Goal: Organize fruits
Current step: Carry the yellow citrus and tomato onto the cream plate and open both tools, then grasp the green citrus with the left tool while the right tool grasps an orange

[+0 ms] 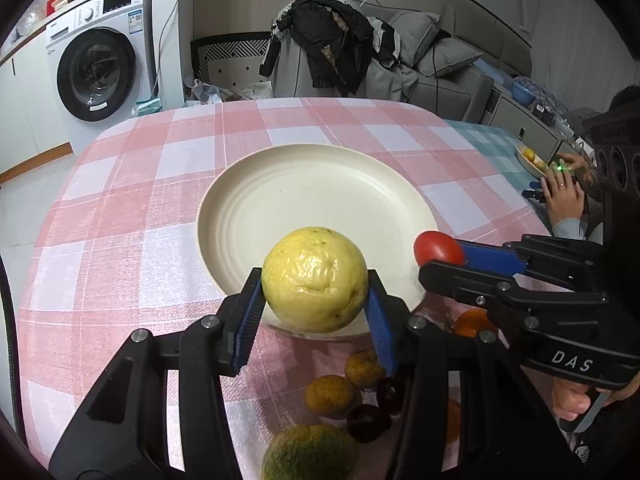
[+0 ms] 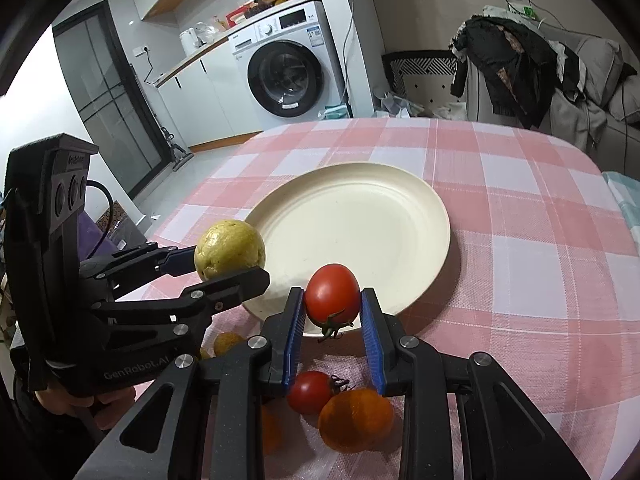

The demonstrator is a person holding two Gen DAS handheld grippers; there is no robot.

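Fruits split between grippers and cloth. Yellow fruit (image 1: pixel 315 279) pinched between blue pads (image 1: pixel 249 316) of left gripper (image 1: pixel 316 300), held over near rim of cream plate (image 1: pixel 320 184); same fruit (image 2: pixel 229 249) seen from right wrist view at plate's (image 2: pixel 360 216) left edge, whether touching the plate or just above it unclear. Red tomato (image 2: pixel 333 295) clamped in right gripper (image 2: pixel 332 312), green stem (image 2: pixel 330 326) pointing toward camera, poised at near rim of plate; same tomato (image 1: pixel 438 248) visible from left wrist view at tip of right gripper (image 1: pixel 444 258), just beside plate's right edge. Plate bare inside, resting on pink-and-white checked tablecloth (image 1: pixel 132 200). Remaining fruit loose on cloth near the person: second small tomato (image 2: pixel 310 392) touching an orange (image 2: pixel 355 420) beneath right gripper; two small brownish-yellow fruits (image 1: pixel 348 384), two dark round ones (image 1: pixel 378 410) and a greenish citrus (image 1: pixel 310 452) beneath left gripper. Washing machine (image 1: pixel 100 68) beyond table to the left, chair heaped with dark clothing (image 1: pixel 332 40) behind it. Another person's hand (image 1: pixel 564 196) at far right table edge, near a second dish holding yellow fruit (image 1: pixel 530 156).
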